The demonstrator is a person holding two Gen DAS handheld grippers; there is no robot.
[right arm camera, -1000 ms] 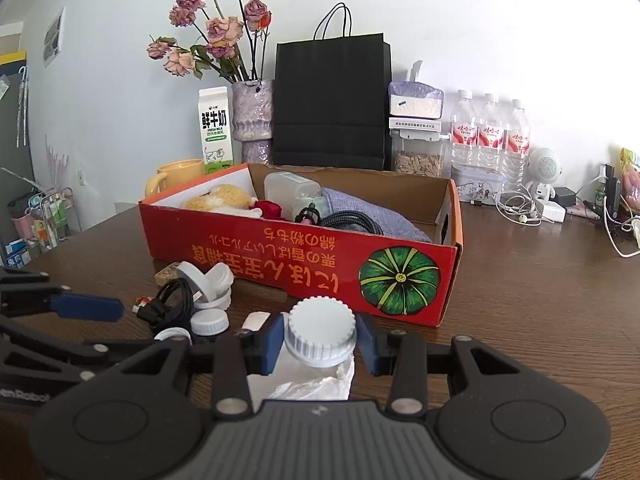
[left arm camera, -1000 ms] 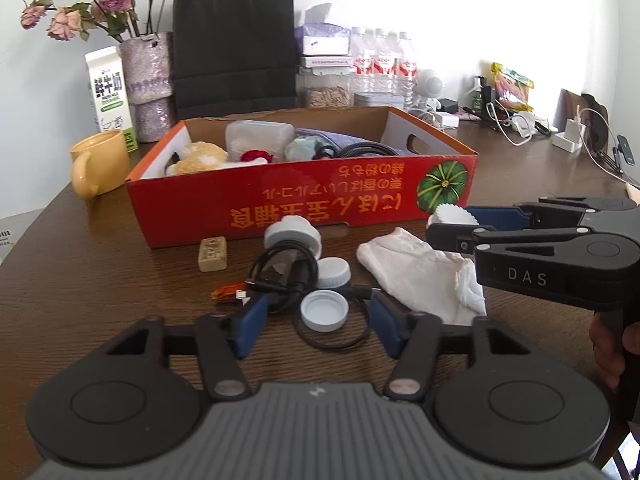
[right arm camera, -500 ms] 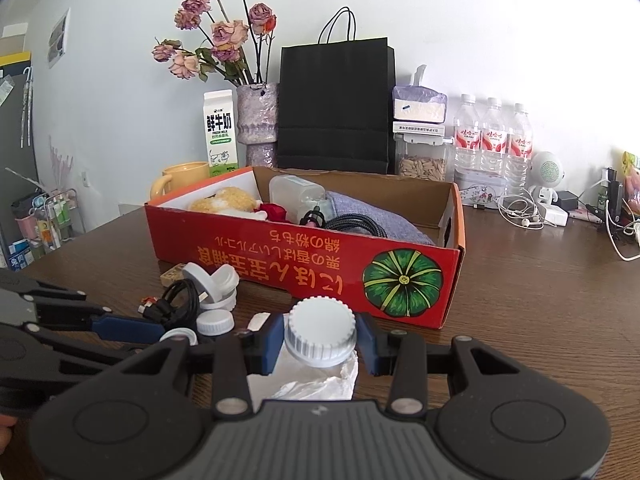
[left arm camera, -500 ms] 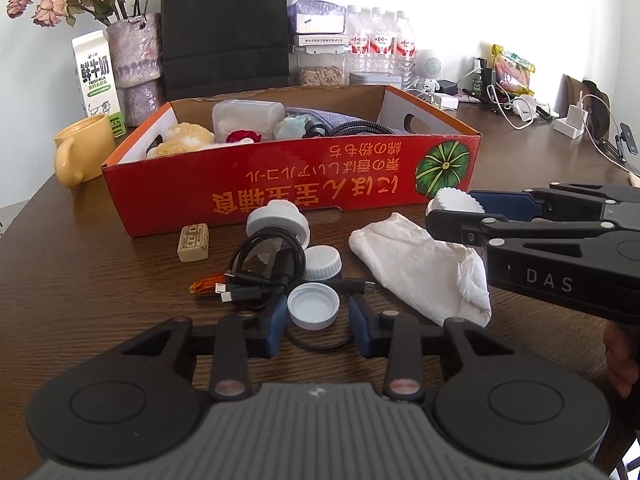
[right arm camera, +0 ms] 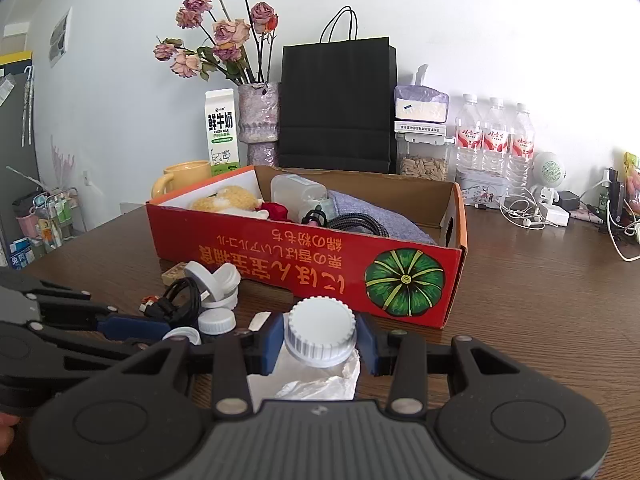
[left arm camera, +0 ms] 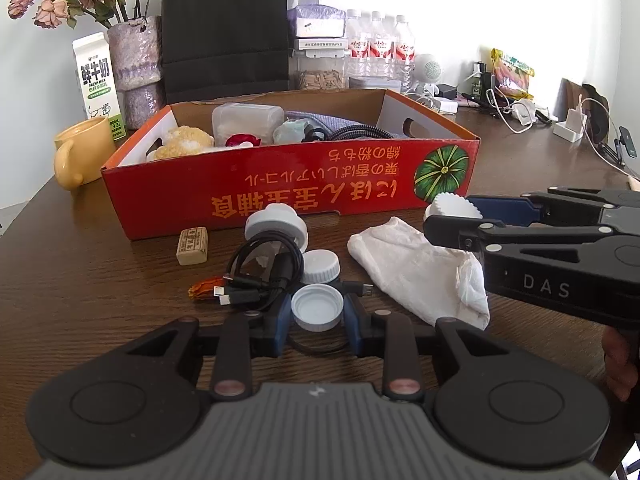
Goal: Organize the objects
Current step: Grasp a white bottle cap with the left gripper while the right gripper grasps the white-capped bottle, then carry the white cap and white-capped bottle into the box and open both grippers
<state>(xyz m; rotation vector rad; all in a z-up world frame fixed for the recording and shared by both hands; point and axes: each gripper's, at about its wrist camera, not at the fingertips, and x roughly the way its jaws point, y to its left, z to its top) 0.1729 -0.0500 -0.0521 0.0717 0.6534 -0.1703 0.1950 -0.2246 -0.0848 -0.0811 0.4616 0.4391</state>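
My left gripper (left arm camera: 317, 307) is shut on a small white cap (left arm camera: 318, 306) lying open side up on the table. My right gripper (right arm camera: 320, 336) is shut on a white ribbed lid (right arm camera: 321, 332), held above a crumpled white cloth (left arm camera: 416, 268); the lid also shows in the left wrist view (left arm camera: 452, 204). A black cable coil (left arm camera: 268, 264), two more white caps (left arm camera: 320, 266) and a white jar lid (left arm camera: 276, 224) lie ahead of the left gripper. The red cardboard box (left arm camera: 288, 188) holds a plush toy, a clear container, a cable and grey cloth.
A small tan block (left arm camera: 193, 245) and an orange scrap (left arm camera: 202, 292) lie left of the cable. A yellow mug (left arm camera: 82, 152), milk carton (left arm camera: 98, 80), flower vase (left arm camera: 136, 68), black bag (left arm camera: 224, 28) and water bottles (left arm camera: 376, 56) stand behind the box. Chargers and cables lie at far right.
My left gripper moved forward around the small white cap and closed on it. My right gripper stays shut on the ribbed lid, nearly still.
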